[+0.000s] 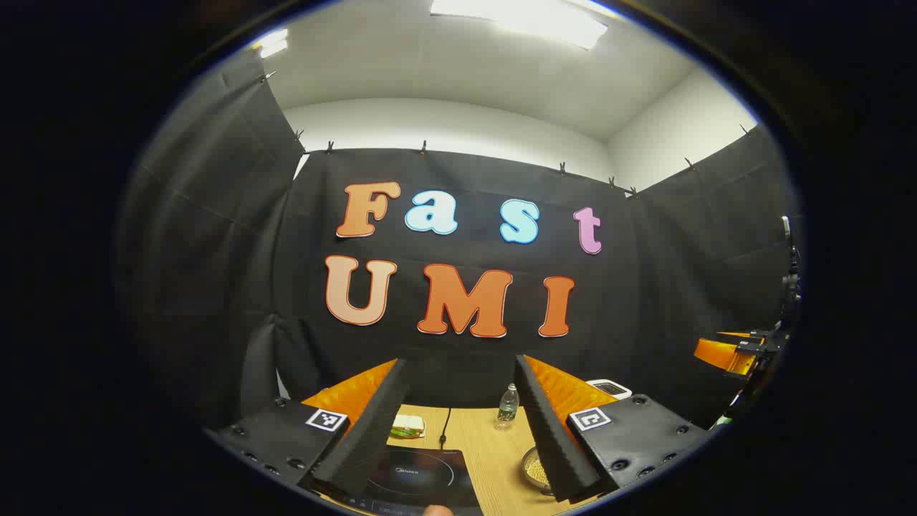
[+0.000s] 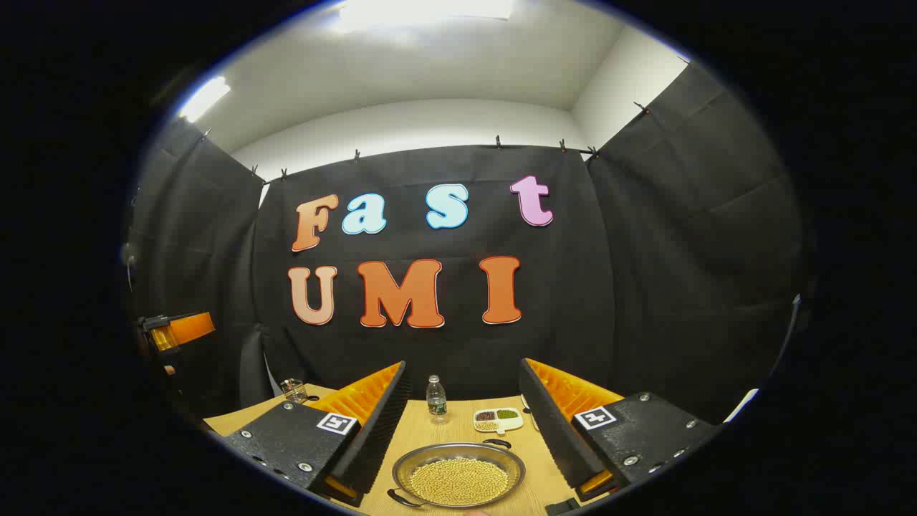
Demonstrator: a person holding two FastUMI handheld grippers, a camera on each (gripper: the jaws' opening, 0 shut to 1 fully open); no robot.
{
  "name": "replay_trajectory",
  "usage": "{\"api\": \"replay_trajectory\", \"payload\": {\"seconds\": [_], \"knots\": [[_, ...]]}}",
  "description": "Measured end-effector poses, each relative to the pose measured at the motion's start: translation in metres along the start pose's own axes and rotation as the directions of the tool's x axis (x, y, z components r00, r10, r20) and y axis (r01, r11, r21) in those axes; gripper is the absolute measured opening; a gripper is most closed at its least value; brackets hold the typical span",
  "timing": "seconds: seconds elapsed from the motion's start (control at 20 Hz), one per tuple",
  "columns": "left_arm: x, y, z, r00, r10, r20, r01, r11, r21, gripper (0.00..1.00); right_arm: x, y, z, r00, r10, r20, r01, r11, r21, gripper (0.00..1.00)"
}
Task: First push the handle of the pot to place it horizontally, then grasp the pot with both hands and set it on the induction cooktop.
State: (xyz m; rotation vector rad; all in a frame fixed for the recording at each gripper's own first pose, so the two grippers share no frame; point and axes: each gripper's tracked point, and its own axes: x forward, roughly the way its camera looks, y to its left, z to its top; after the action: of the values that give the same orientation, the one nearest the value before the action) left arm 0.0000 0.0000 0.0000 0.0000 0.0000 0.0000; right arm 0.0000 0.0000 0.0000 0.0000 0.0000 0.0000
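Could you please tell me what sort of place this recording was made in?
Probably a staged recording booth: black cloth walls clipped up around a wooden table holding kitchen props, such as an induction cooktop and a pot of beans.

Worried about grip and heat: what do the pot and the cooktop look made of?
The pot looks like thin brushed metal, probably steel: dull grey rim, soft glare; its handles are dark. The cooktop looks like smooth black glass, glossy, with a printed ring.

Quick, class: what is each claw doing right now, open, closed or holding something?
Left claw: open, holding nothing, above the cooktop.
Right claw: open, holding nothing, above the pot of beans.
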Motion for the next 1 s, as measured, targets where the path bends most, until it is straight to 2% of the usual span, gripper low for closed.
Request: {"api": "replay_trajectory", "payload": {"seconds": [1.0], "knots": [[0.0035, 0.0017, -0.0031, 1.0, -0.002, -0.012, 0.002, 1.0, 0.001, 0.97, 0.0035, -0.0036, -0.0042, 1.0, -0.018, -0.006, 0.018, 1.0, -0.008, 0.95]]}}
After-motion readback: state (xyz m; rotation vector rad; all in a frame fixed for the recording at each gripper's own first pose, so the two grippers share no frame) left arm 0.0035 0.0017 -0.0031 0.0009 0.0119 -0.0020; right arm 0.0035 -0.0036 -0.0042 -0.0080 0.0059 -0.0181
